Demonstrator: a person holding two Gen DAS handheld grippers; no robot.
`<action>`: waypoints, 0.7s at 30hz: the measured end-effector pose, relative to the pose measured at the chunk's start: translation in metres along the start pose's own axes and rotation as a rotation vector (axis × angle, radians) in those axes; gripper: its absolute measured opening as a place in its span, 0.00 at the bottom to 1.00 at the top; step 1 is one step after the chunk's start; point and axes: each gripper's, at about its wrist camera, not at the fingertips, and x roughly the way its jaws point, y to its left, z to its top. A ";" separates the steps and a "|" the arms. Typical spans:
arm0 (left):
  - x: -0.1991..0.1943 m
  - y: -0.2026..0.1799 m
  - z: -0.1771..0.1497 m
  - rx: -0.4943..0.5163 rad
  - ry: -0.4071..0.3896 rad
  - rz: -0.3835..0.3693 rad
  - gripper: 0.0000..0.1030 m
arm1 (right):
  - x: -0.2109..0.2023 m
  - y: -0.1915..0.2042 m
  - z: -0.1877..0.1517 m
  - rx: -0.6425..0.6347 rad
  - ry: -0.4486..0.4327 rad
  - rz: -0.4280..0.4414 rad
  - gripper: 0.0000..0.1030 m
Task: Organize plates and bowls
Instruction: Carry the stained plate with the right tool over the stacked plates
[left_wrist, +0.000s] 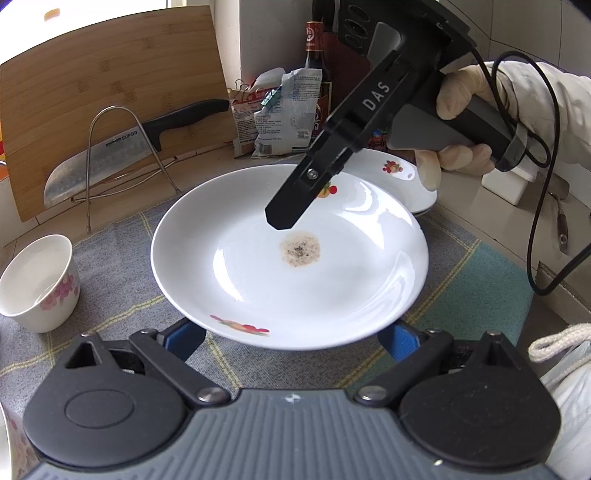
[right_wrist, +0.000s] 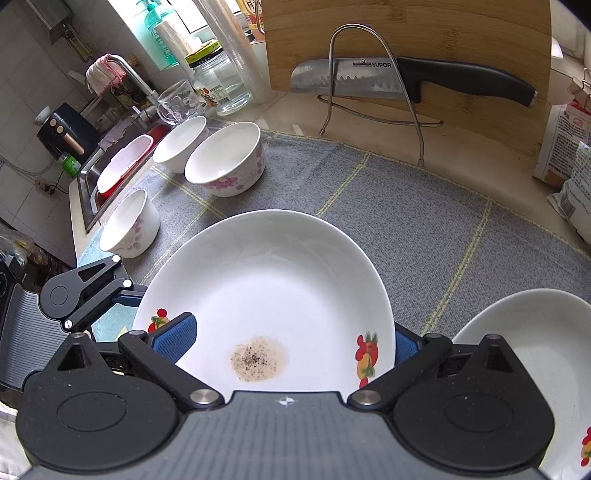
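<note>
A white plate with fruit prints and a brown stain (left_wrist: 290, 258) lies on the grey cloth; it also shows in the right wrist view (right_wrist: 273, 288). My left gripper (left_wrist: 291, 341) is open, its blue pads under the plate's near rim on both sides. My right gripper (right_wrist: 291, 343) is open over the plate's far side, one blue pad (right_wrist: 173, 338) above the plate and the other beyond the rim; in the left wrist view (left_wrist: 282, 218) it points down at the plate. A second plate (left_wrist: 402, 177) lies behind; it also shows in the right wrist view (right_wrist: 524, 369). Several flowered bowls (right_wrist: 225, 158) stand at the left.
A knife (right_wrist: 388, 79) rests in a wire rack against a wooden cutting board (right_wrist: 406, 33). Food bags (left_wrist: 280, 110) and a dark bottle (left_wrist: 317, 55) stand at the back. A sink (right_wrist: 110, 177), a glass (right_wrist: 177, 101) and a jar (right_wrist: 218, 81) are at the far left.
</note>
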 end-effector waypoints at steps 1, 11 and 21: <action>0.000 -0.002 0.001 0.004 0.001 -0.004 0.95 | -0.002 -0.001 -0.002 0.004 -0.002 -0.001 1.00; 0.013 -0.014 0.019 0.062 0.003 -0.050 0.95 | -0.027 -0.018 -0.022 0.048 -0.042 -0.026 1.00; 0.037 -0.030 0.039 0.113 0.002 -0.117 0.95 | -0.054 -0.045 -0.043 0.112 -0.084 -0.068 1.00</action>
